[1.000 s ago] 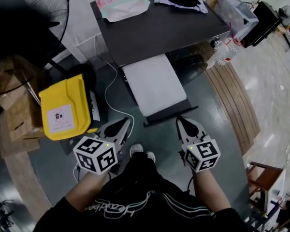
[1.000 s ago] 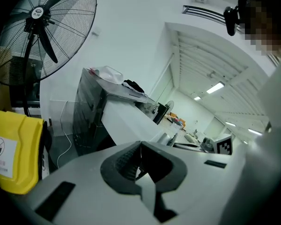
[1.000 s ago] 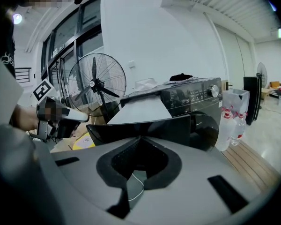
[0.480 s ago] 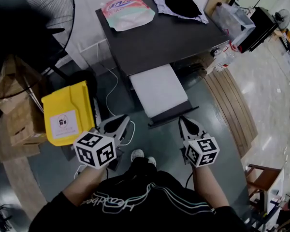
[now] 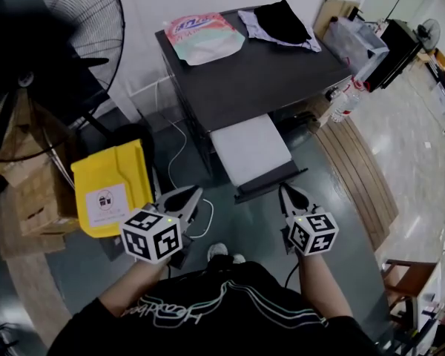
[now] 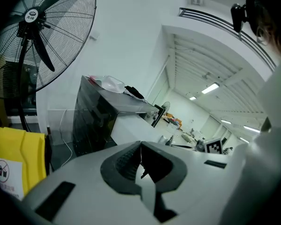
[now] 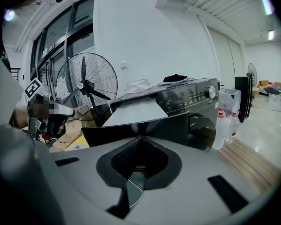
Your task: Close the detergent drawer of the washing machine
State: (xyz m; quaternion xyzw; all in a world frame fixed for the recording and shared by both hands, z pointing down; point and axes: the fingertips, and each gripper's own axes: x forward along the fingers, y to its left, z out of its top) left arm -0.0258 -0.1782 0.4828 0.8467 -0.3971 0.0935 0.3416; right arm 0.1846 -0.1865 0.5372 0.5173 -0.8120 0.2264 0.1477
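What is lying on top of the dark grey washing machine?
A pink-and-teal plastic pouch near the back left corner and black clothing over a pale garment back right. What the clothing covers cannot be seen.

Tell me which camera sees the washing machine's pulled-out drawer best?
The head view: it looks down on the whole open drawer, sticking out of the washing machine. The right gripper view shows it front-on; the left gripper view only its side.
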